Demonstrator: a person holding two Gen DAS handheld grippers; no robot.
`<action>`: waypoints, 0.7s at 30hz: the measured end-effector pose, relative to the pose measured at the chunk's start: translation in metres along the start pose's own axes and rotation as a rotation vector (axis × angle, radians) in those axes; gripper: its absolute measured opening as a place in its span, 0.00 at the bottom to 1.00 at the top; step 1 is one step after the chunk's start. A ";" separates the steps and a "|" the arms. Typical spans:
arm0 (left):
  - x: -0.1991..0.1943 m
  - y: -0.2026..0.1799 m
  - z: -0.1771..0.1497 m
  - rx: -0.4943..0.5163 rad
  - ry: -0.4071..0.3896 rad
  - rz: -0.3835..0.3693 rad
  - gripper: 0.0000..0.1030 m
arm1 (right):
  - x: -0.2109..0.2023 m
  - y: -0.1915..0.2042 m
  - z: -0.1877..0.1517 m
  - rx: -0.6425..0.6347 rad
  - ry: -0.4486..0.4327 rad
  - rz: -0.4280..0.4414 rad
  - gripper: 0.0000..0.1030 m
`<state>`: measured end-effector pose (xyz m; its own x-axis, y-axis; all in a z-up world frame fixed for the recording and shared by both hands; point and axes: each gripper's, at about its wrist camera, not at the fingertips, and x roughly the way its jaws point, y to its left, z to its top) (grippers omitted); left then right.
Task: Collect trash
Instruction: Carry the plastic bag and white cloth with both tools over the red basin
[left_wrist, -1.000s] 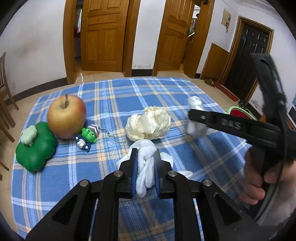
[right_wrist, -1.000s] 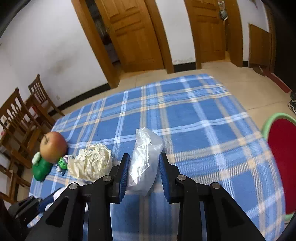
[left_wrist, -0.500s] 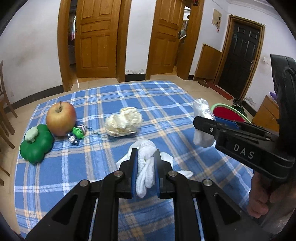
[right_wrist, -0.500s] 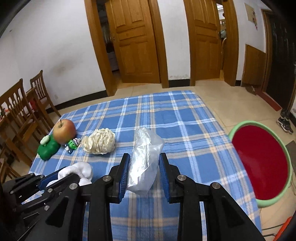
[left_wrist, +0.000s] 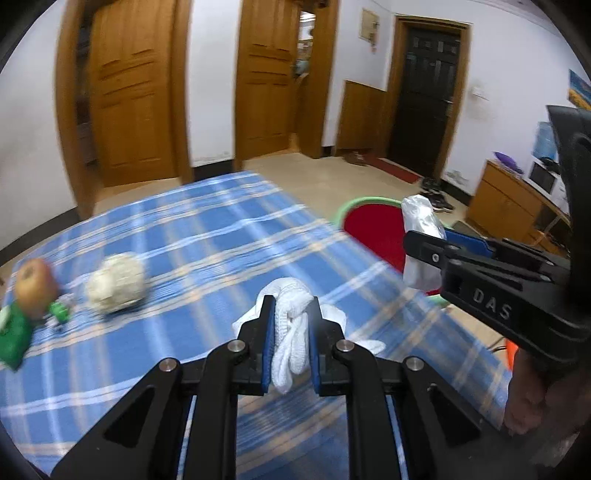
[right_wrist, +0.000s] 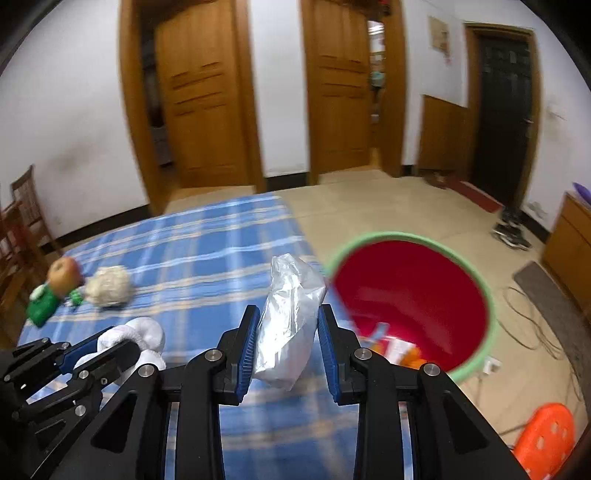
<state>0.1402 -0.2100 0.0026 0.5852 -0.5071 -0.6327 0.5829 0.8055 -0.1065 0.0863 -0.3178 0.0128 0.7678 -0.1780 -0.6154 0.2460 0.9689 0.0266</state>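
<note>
— What's the room like from where you stand?

— White walls, wooden doors (right_wrist: 207, 110), a tiled floor, and in front of me a table under a blue checked cloth (left_wrist: 192, 236). Beside the table's far edge, down on the floor, sits a red bin (right_wrist: 410, 299) with a green rim; some wrappers lie at its bottom.

— And your hands?

— My left gripper (left_wrist: 291, 343) is clenched on a white cloth (left_wrist: 291, 325), which bunches above the pads and hangs down between them. My right gripper (right_wrist: 286, 343) is clamped around a crumpled clear plastic bag (right_wrist: 291, 314), held up above the table's edge, just beside the bin's rim. From the left camera I see that bag (left_wrist: 421, 236) poking up past the right gripper's fingers (left_wrist: 436, 251), in front of the bin (left_wrist: 373, 229).

— What's left on the table?

— A ball of crumpled paper (right_wrist: 109, 286) lies on the cloth, well apart from both grippers. Near it are an apple (right_wrist: 64, 275), a green toy (right_wrist: 42, 308) touching the apple, and a small figure (right_wrist: 75, 297) between the apple and the paper, though the picture is blurred there, so I can't quite tell what it is.

— Anything else?

— An orange stool (right_wrist: 546, 439) on the floor, and chairs (right_wrist: 22, 221) at the left.
</note>
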 end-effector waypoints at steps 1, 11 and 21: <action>0.003 -0.007 0.003 0.010 -0.004 -0.013 0.15 | -0.002 -0.007 -0.001 0.009 -0.003 -0.013 0.31; 0.027 -0.068 0.031 0.104 -0.039 -0.084 0.15 | -0.023 -0.085 -0.007 0.138 -0.035 -0.148 0.31; 0.052 -0.083 0.042 0.127 -0.035 -0.108 0.15 | -0.007 -0.081 -0.008 0.077 -0.068 -0.234 0.31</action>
<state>0.1455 -0.3163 0.0110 0.5335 -0.6009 -0.5953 0.7087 0.7017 -0.0732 0.0564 -0.3940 0.0084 0.7218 -0.4098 -0.5577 0.4644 0.8843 -0.0486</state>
